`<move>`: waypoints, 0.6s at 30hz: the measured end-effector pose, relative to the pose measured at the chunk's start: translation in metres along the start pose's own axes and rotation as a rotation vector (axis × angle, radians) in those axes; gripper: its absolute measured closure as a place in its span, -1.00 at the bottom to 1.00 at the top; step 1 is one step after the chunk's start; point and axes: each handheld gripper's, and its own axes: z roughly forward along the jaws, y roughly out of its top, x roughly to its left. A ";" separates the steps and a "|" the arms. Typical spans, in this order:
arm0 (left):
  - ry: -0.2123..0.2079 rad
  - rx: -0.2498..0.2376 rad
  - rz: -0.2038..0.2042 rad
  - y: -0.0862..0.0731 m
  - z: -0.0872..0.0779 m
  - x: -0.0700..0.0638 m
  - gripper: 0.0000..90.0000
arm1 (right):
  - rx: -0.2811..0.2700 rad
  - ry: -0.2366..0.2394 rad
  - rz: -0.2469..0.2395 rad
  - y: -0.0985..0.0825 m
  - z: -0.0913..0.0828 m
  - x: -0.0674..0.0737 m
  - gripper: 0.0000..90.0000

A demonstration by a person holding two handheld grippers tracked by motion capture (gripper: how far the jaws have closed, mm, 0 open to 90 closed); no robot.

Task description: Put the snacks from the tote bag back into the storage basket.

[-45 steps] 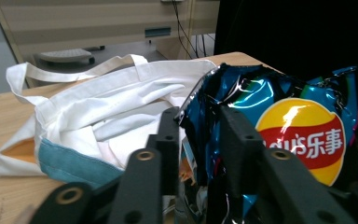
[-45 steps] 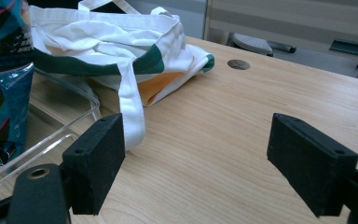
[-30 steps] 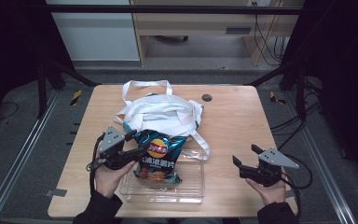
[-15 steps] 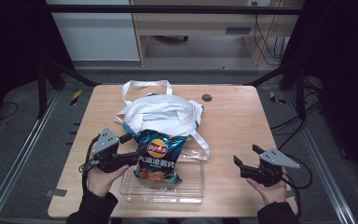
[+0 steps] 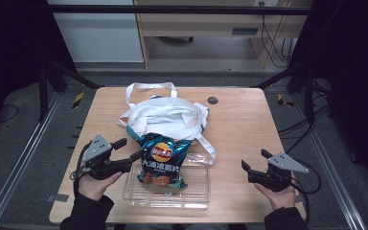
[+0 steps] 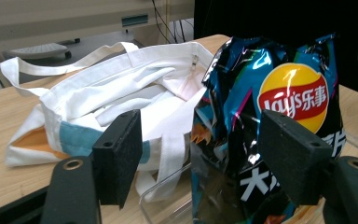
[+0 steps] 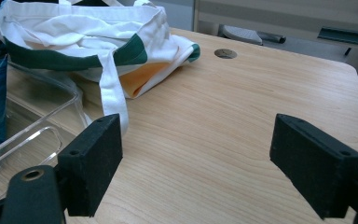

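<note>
Both of my tongs are spread wide, holding nothing. The chip bag (image 5: 162, 160) stands in the clear tray (image 5: 194, 194) at 6 o'clock on the table (image 5: 249, 124), and my left gripper (image 5: 130, 154) is just beside its edge. I'd guess a clean pinch needs the crimped edge, not the puffy middle. The left gripper view shows the bag leaning against the tote bag (image 6: 116, 100); up high that's hard to judge. My right gripper (image 5: 254, 163) idles at 4 o'clock.
</note>
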 end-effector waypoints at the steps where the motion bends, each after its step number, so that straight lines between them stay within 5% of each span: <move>1: -0.002 0.000 0.000 -0.002 -0.001 0.001 -0.31 | 0.000 -0.002 0.000 0.000 0.000 0.000 -0.62; 18: 0.099 0.042 -0.025 -0.033 -0.004 0.036 -0.27 | 0.020 -0.033 0.009 -0.004 0.001 -0.007 -0.65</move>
